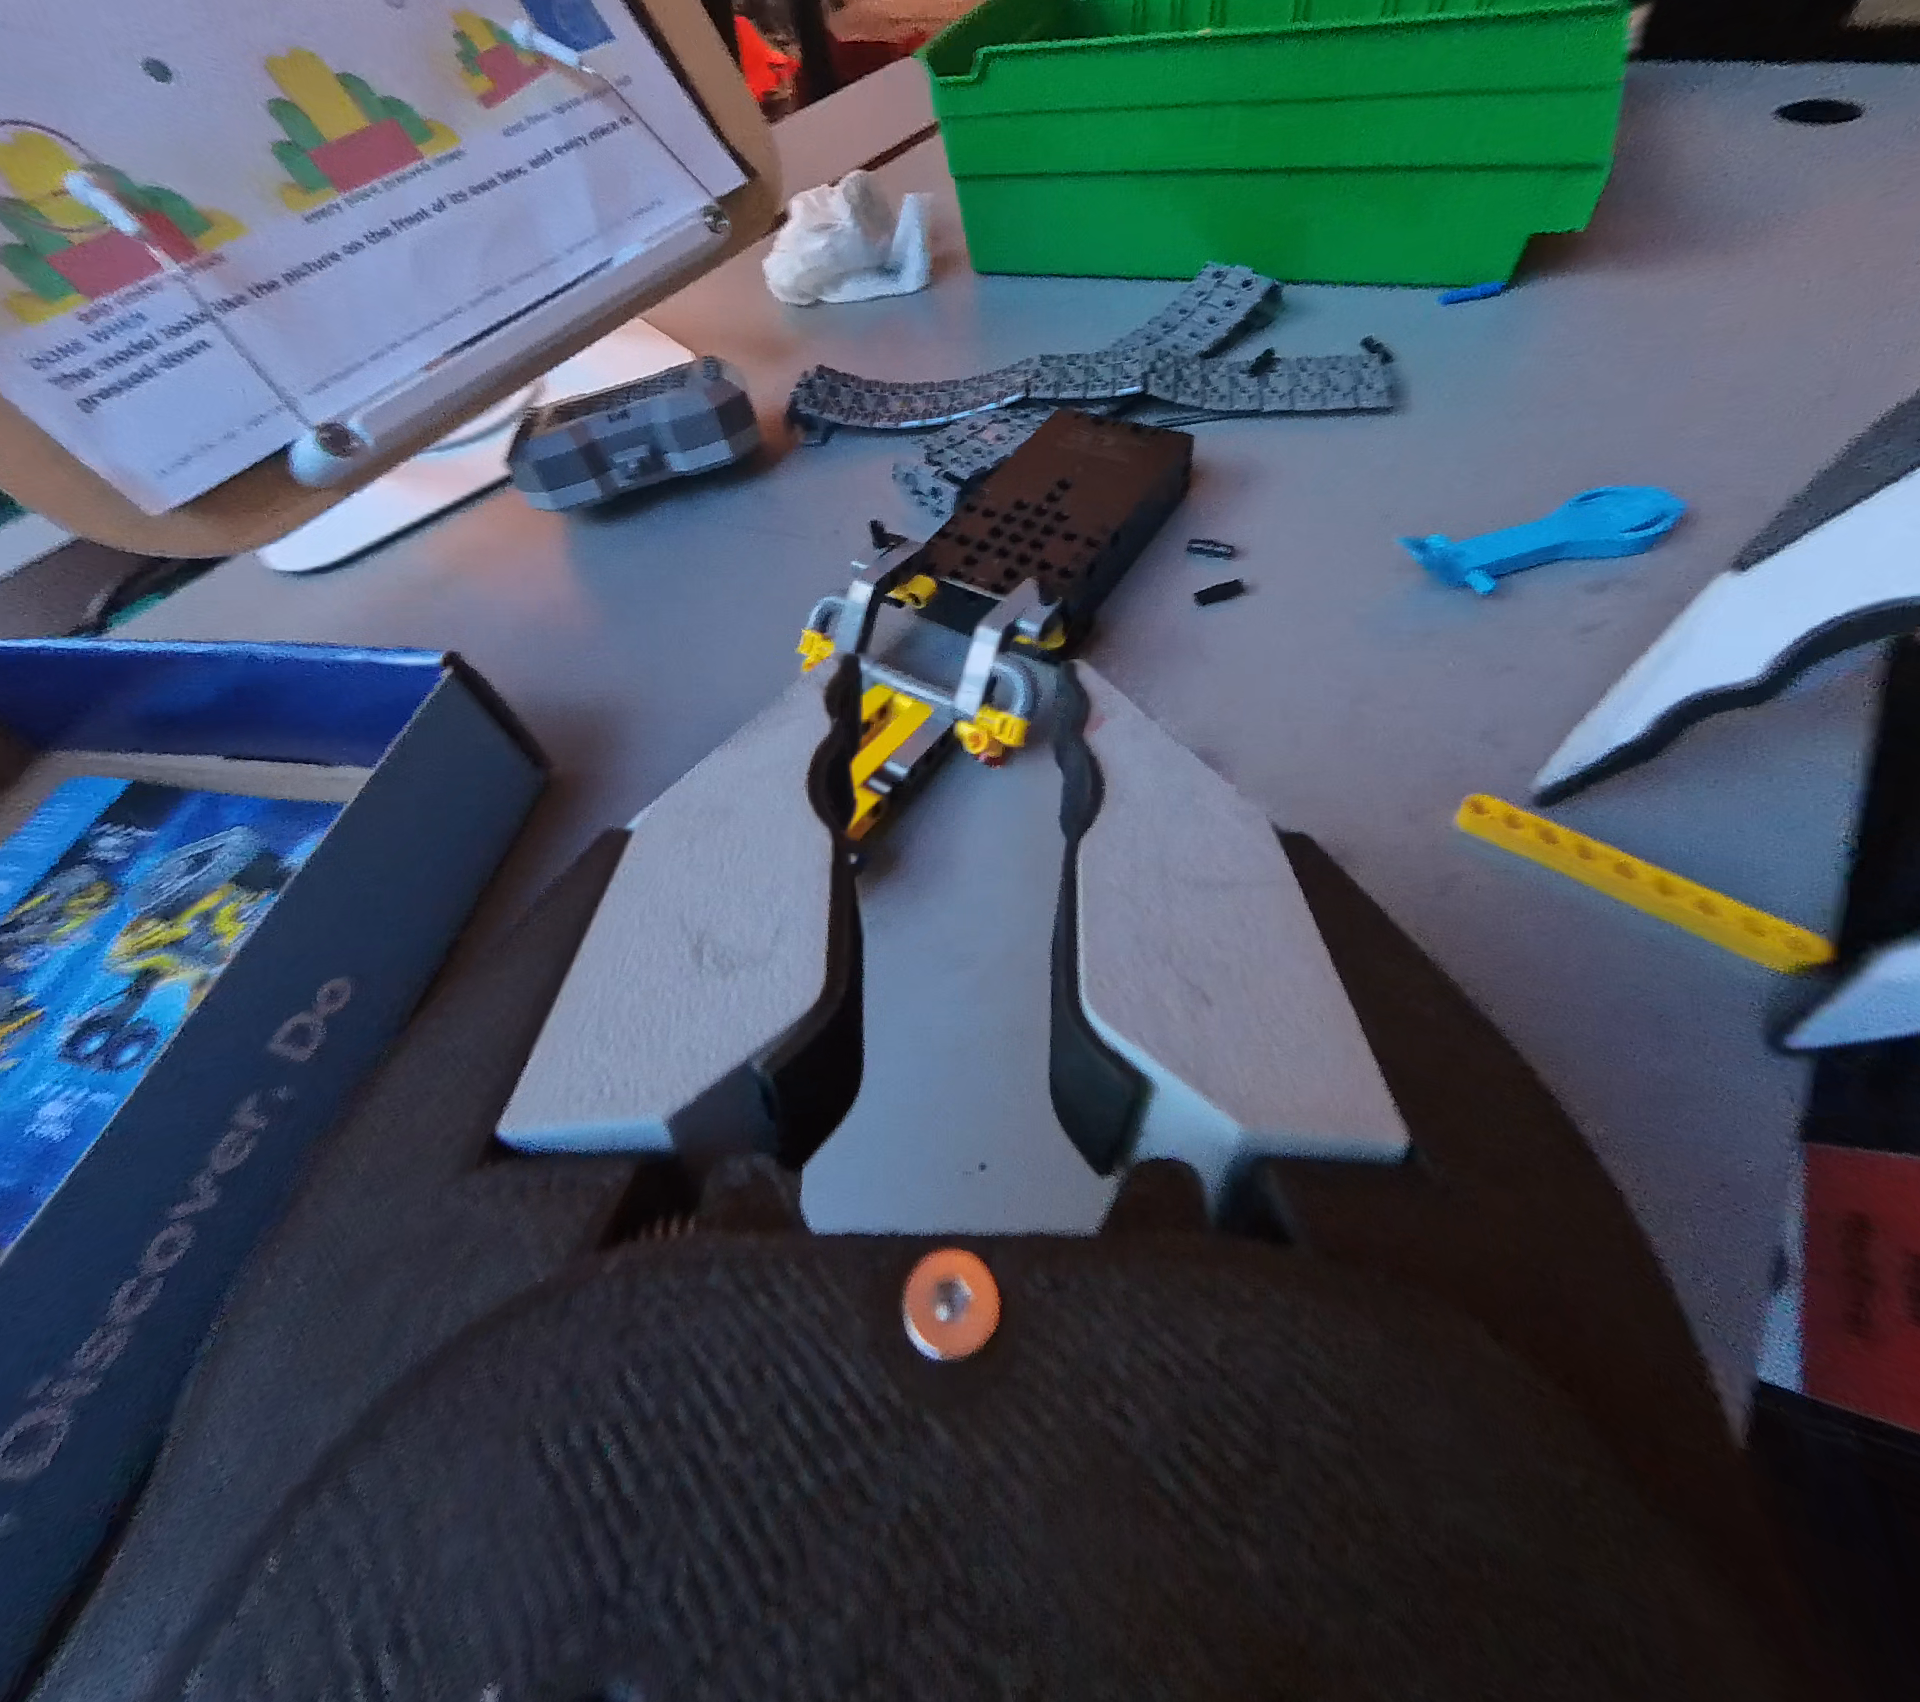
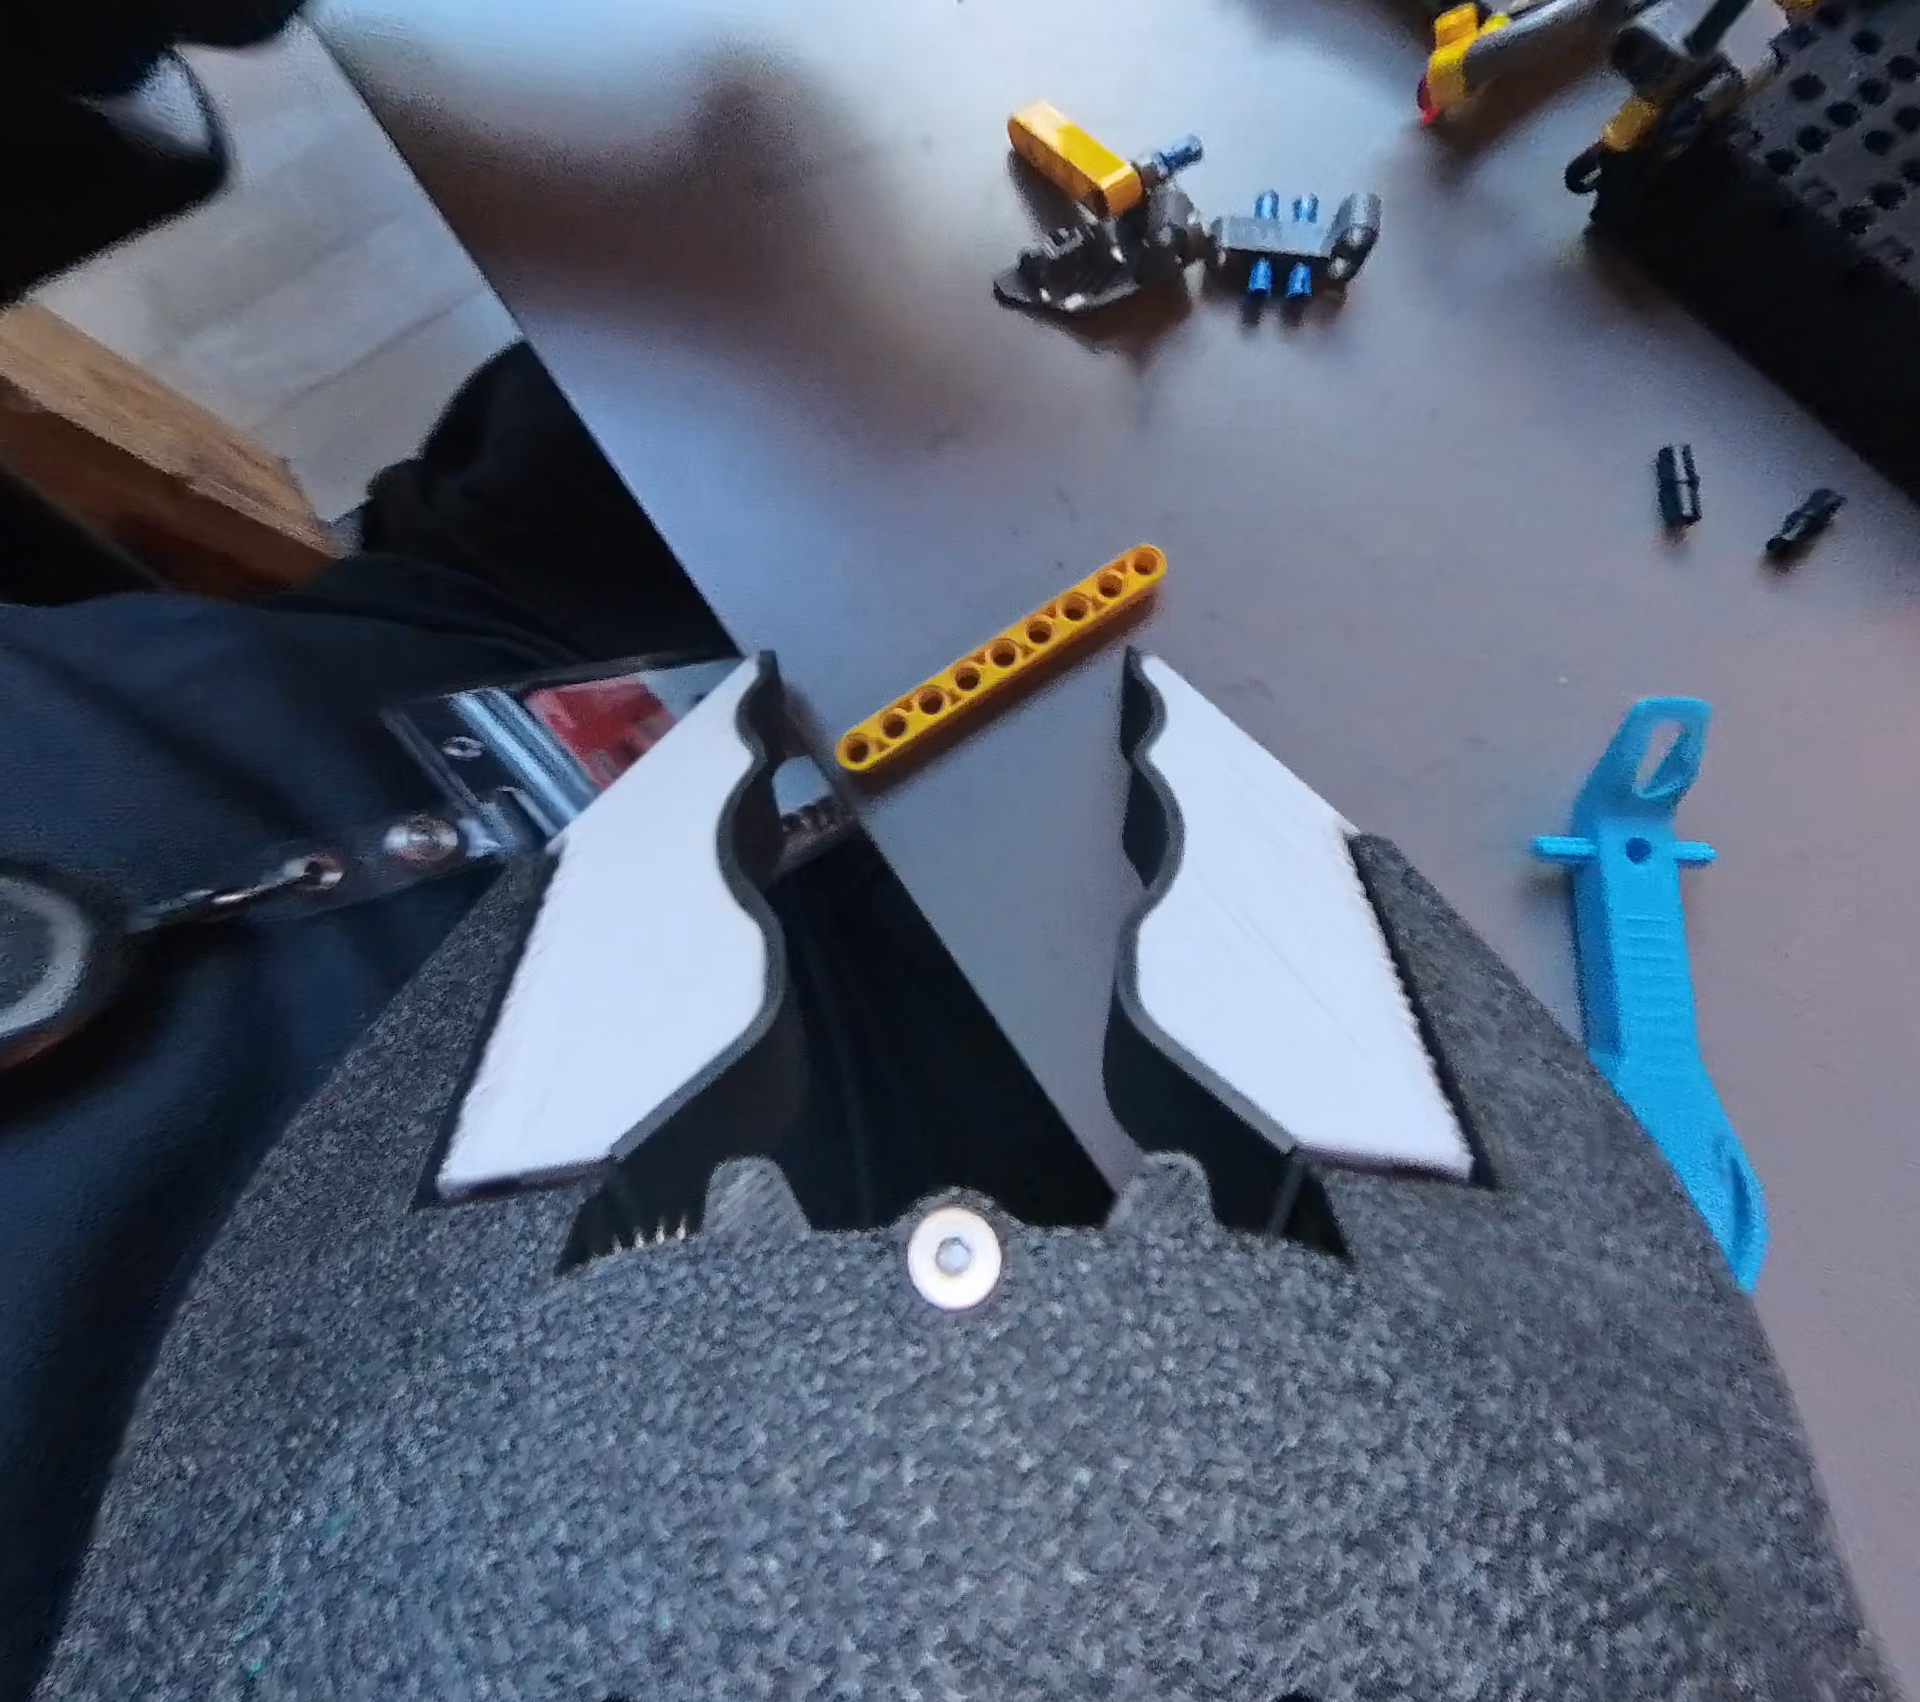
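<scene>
Straddling the near end of a yellow, grey and black brick-built model (image 1: pixel 914 707), the left gripper (image 1: pixel 951 717) has its fingers spread, the left tip against the model's yellow side, the right tip just beside its grey bracket; whether they pinch it I cannot tell. That model joins a black perforated box (image 1: pixel 1060 509) lying on the grey table (image 1: pixel 1455 426). Hovering near the table's edge, the right gripper (image 2: pixel 951 696) is released, holding nothing, with a yellow holed plastic beam (image 2: pixel 1003 660) lying just ahead between its tips. A bright blue plastic lever tool (image 2: pixel 1652 956) lies to its right. Farther off sit a small cluster of yellow, grey and blue pieces (image 2: pixel 1174 218) and two black pins (image 2: pixel 1735 504). Beyond the model lie grey track links (image 1: pixel 1101 379), crumpled white paper (image 1: pixel 842 244) and a green plastic bin (image 1: pixel 1278 94).
</scene>
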### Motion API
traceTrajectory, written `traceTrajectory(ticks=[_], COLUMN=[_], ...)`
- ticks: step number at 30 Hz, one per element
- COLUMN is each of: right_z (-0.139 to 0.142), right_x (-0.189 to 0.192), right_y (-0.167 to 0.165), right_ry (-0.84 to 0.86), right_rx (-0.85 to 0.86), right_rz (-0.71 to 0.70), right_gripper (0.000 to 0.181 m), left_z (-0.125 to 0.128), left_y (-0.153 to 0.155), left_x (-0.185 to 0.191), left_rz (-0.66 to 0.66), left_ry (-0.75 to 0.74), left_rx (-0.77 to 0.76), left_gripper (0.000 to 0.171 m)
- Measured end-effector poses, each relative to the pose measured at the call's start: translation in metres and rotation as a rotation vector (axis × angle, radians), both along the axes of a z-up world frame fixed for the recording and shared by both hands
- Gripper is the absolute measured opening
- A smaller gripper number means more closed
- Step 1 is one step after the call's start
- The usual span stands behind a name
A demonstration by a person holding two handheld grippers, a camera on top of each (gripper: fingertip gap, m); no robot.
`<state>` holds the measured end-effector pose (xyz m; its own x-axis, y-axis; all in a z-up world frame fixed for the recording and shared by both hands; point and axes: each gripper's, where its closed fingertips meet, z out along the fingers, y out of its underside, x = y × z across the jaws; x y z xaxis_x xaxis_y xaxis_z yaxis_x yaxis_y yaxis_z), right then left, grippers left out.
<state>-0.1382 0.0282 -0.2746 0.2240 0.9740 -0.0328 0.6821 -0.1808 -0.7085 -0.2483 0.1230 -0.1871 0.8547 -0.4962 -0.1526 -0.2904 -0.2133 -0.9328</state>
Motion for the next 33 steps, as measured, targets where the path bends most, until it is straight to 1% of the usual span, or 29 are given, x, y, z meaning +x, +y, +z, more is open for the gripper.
traceTrajectory(ticks=[1, 3, 6, 9, 12, 16, 18, 20, 22, 24, 27, 29, 30, 31, 33], right_z=[-0.001, -0.001, -0.001, -0.001, -0.001, 0.003, 0.015, 0.036, 0.065, 0.101, 0.162, 0.193, 0.200, 0.199, 0.182], right_x=[0.001, 0.004, 0.005, 0.005, 0.005, 0.010, 0.014, 0.020, 0.035, 0.064, 0.122, 0.164, 0.183, 0.198, 0.214], right_y=[0.000, 0.001, 0.003, 0.001, 0.002, 0.020, 0.026, 0.036, 0.060, 0.097, 0.159, 0.203, 0.224, 0.244, 0.276], right_ry=[-0.017, -0.042, -0.054, -0.059, -0.070, -0.044, 0.021, 0.114, 0.196, 0.252, 0.341, 0.357, 0.346, 0.322, 0.276], right_rx=[0.011, 0.008, 0.008, 0.014, 0.015, 0.050, 0.050, 0.044, 0.113, 0.223, 0.360, 0.442, 0.464, 0.453, 0.345], right_rz=[0.009, 0.034, 0.085, 0.144, 0.166, 0.114, 0.093, 0.065, -0.003, -0.121, -0.326, -0.470, -0.531, -0.580, -0.639], right_gripper=[0.059, 0.042, 0.034, 0.006, 0.004, 0.004, 0.004, 0.004, 0.004, 0.004, 0.004, 0.003, 0.003, 0.004, 0.004], left_z=[-0.003, -0.008, -0.015, -0.019, -0.018, -0.018, -0.022, -0.024, -0.024, -0.023, -0.020, -0.018, -0.018, -0.018, -0.018], left_y=[-0.001, -0.002, -0.001, 0.000, -0.001, 0.001, 0.001, 0.001, 0.002, 0.003, 0.003, 0.004, 0.004, 0.005, 0.006], left_x=[-0.004, -0.010, -0.012, -0.013, -0.015, -0.016, -0.014, -0.012, -0.011, -0.013, -0.016, -0.019, -0.020, -0.021, -0.023], left_rz=[0.022, 0.043, 0.065, 0.079, 0.086, 0.105, 0.100, 0.097, 0.100, 0.107, 0.116, 0.122, 0.125, 0.127, 0.129], left_ry=[0.021, 0.072, 0.094, 0.099, 0.133, 0.181, 0.215, 0.243, 0.251, 0.241, 0.199, 0.169, 0.155, 0.144, 0.125], left_rx=[0.012, 0.037, 0.056, 0.065, 0.099, 0.129, 0.124, 0.125, 0.129, 0.128, 0.131, 0.125, 0.119, 0.112, 0.098], left_gripper=[0.034, 0.033, 0.038, 0.044, 0.044, 0.043, 0.044, 0.044, 0.045, 0.046, 0.044, 0.044, 0.043, 0.043, 0.043])
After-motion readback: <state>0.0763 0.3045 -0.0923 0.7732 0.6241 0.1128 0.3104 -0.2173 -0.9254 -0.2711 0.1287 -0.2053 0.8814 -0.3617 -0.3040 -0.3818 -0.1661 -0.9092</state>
